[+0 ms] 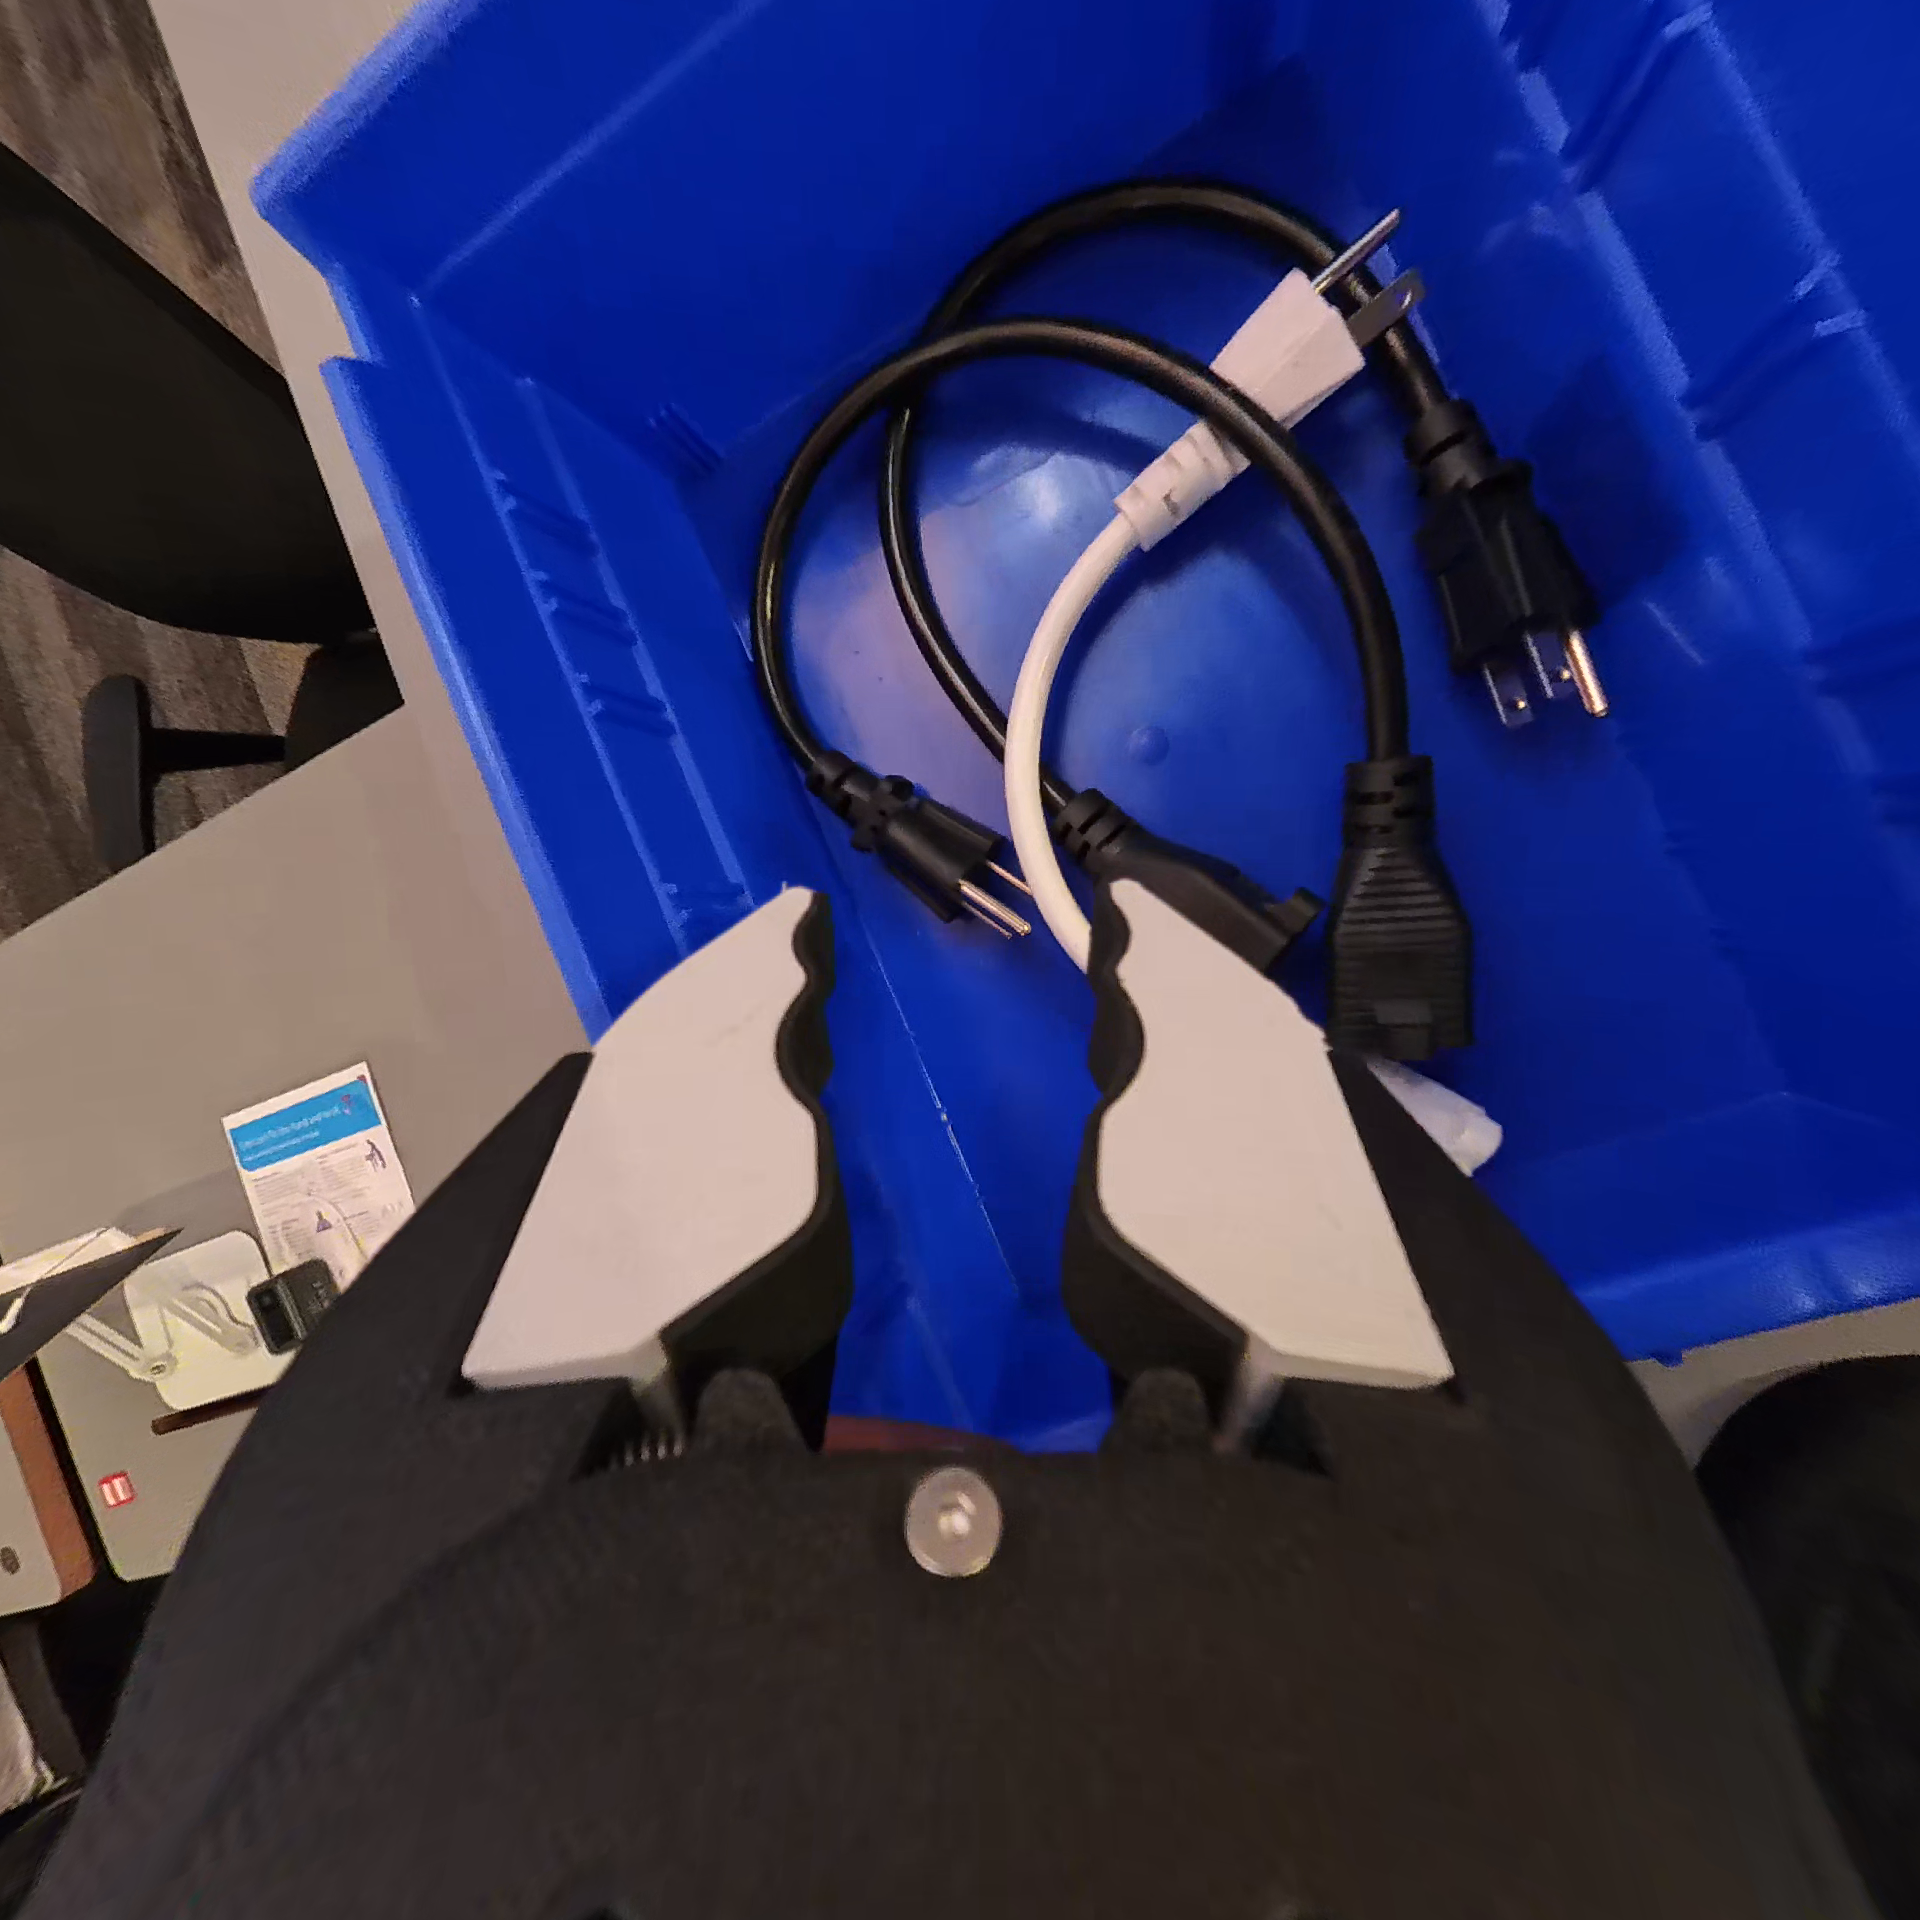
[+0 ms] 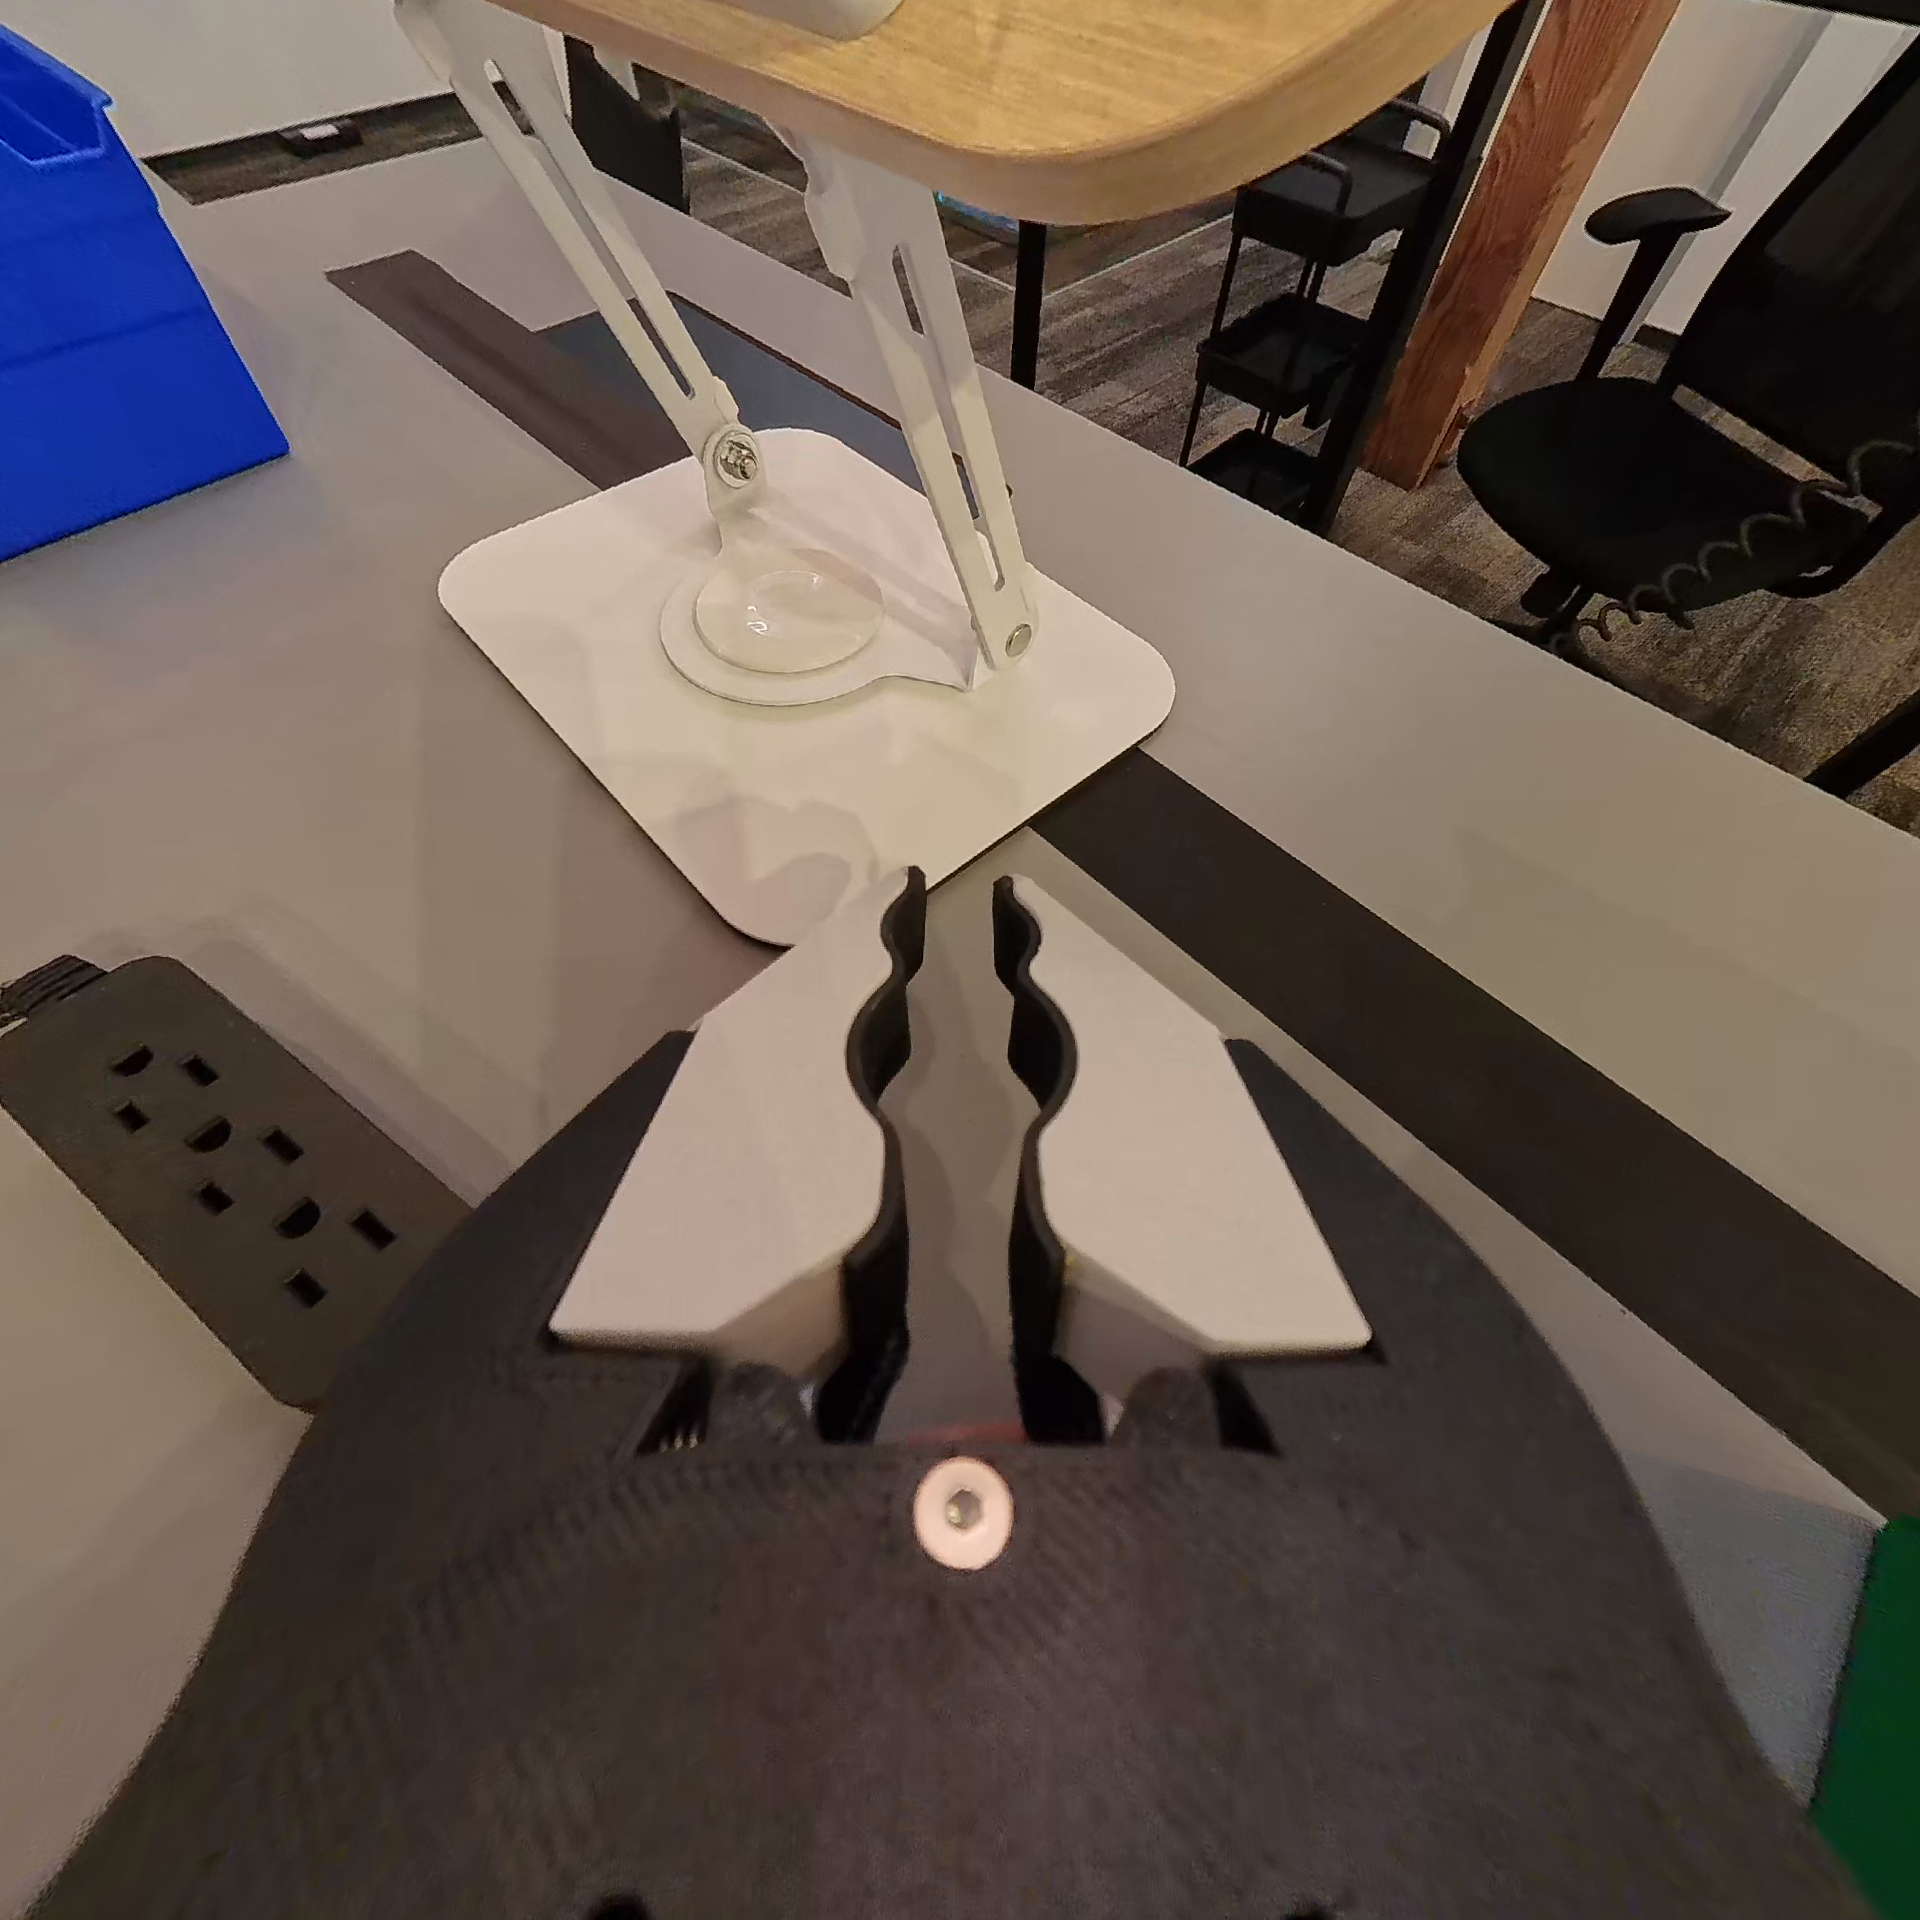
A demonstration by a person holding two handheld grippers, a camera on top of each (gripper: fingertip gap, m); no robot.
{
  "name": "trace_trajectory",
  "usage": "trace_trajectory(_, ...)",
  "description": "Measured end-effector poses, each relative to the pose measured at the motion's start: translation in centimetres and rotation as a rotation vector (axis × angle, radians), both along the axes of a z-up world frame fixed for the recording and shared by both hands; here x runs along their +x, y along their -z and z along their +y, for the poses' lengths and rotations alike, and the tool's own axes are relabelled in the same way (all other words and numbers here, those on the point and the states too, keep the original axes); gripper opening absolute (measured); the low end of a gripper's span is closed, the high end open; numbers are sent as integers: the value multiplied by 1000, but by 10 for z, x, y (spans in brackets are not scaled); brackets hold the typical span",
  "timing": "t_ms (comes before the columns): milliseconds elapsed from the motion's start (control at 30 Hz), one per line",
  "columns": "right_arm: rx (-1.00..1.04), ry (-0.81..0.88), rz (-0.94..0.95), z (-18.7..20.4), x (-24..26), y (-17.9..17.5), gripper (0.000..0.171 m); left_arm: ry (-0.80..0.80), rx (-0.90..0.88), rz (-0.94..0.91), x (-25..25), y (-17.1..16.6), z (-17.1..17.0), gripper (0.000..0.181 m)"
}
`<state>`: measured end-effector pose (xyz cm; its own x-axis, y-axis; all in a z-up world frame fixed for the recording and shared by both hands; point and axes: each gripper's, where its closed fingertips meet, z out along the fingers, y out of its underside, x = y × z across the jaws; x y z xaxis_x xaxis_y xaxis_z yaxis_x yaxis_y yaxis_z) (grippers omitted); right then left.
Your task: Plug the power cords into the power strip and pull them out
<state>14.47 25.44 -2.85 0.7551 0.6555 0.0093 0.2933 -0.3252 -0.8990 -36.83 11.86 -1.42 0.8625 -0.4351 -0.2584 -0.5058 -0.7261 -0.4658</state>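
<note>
A blue bin (image 1: 665, 239) holds two black power cords and one white cord (image 1: 1049, 665). One black plug (image 1: 935, 873) lies by the bin's left wall. Another black three-prong plug (image 1: 1507, 582) lies at the right, above a black socket end (image 1: 1392, 914). The white plug (image 1: 1288, 353) points to the far side. My left gripper (image 1: 961, 904) is open and empty, just above the bin's near wall, close to the nearest black plug. In the right wrist view the black power strip (image 2: 208, 1174) lies on the grey table with all visible sockets empty. My right gripper (image 2: 958, 888), to its right, is open by a narrow gap and empty.
A white stand base (image 2: 810, 686) carrying a wooden shelf (image 2: 1039, 94) sits just ahead of the right gripper. A dark strip (image 2: 1351, 997) runs across the table. The blue bin (image 2: 94, 343) stands far left. Office chairs (image 2: 1621, 488) are beyond the table edge. A leaflet (image 1: 312, 1164) lies left of the bin. Across from one pair of fingers to the other is roughly 55 cm. The black plug (image 1: 935, 873) lies around 6 cm away from my left fingertips.
</note>
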Motion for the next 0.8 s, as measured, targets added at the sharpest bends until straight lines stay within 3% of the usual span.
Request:
trace_trajectory(267,-3,-2,-1,0,0,1,10,72,-54,48,6,19,7,44)
trace_trajectory(500,-5,-7,-8,0,-2,3,10,192,-90,118,28,31,32,38)
trace_trajectory(800,-3,0,-5,0,1,2,10,319,-193,256,43,69,62,33)
